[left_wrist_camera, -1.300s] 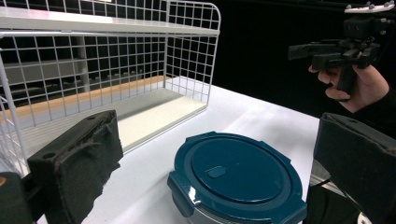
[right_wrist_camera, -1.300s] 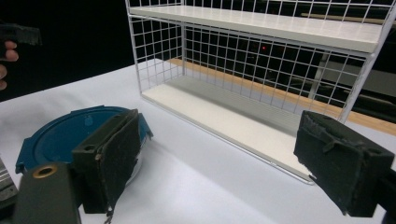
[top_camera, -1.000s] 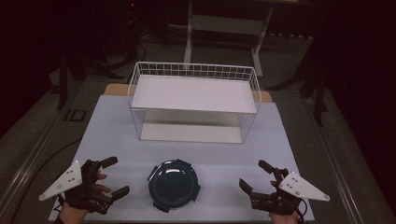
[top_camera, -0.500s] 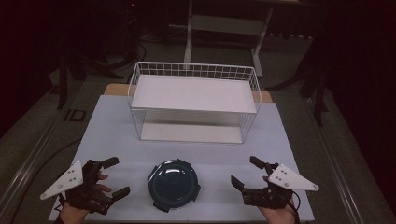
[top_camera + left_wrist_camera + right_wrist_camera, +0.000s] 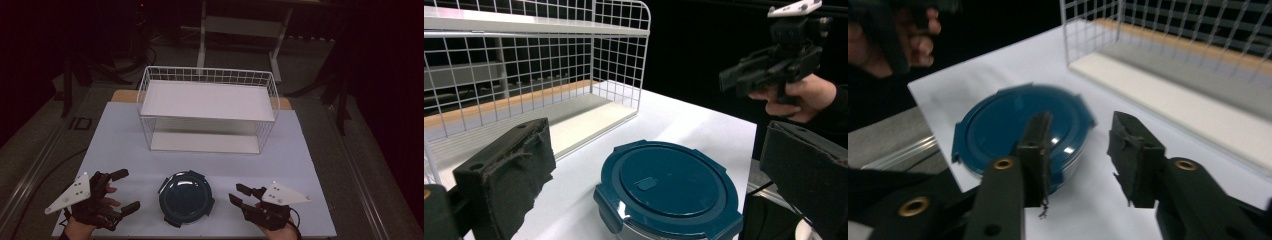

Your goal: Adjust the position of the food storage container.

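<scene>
In the high view, a round dark-teal lidded container (image 5: 186, 198) sits low in the middle of the frame on the pale table (image 5: 305, 165), well in front of the white wire shelf rack (image 5: 207, 109) at centre. The left gripper (image 5: 119, 191) lies at lower left, jaws spread wide with nothing between them. The right gripper (image 5: 239, 195) lies at lower right, pointing at the container; its jaws have just been closing to a narrower gap, with nothing between them.

In the left gripper view, the container (image 5: 669, 187) sits at lower centre between its own wide jaws, untouched; the right gripper (image 5: 744, 75) hangs at upper right.

In the right gripper view, the container (image 5: 998, 130) lies left of centre, behind the left jaw; the jaws stand partly apart, empty.
</scene>
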Available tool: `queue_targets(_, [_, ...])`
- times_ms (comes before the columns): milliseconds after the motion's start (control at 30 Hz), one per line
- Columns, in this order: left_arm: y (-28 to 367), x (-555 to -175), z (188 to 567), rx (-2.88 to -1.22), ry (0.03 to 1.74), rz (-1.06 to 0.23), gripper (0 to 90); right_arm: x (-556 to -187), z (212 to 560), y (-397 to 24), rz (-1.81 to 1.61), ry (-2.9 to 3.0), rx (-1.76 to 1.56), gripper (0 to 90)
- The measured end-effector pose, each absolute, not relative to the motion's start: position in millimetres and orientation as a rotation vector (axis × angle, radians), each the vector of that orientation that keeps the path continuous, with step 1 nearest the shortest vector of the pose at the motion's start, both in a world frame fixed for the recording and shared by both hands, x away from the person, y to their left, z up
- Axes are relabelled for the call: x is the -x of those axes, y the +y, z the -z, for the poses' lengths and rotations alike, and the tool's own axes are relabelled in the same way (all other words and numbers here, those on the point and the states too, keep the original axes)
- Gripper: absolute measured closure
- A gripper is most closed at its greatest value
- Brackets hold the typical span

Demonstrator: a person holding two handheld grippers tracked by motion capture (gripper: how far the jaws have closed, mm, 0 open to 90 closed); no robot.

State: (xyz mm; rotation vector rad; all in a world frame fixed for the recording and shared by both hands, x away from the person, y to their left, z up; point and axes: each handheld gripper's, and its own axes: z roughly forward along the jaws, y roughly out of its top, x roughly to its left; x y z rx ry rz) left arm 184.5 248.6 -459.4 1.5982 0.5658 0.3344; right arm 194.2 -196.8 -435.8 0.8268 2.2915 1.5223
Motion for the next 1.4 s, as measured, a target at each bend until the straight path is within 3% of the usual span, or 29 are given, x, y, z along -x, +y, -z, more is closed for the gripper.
queue_targets(400, [248,-185,460,-1.600,0.564,-0.333,0.9,-186,479,-159,-1.469,2.521,-0.783,89.5])
queue_targets(767, [247,-185,461,-1.614,0.555,-0.335,0.9,-180,499,-141,-1.438,2.604,-0.704,89.9])
queue_targets(1400, [246,-186,463,-1.619,0.555,-0.322,0.9,-199,498,-149,-1.411,2.575,-0.719,90.0])
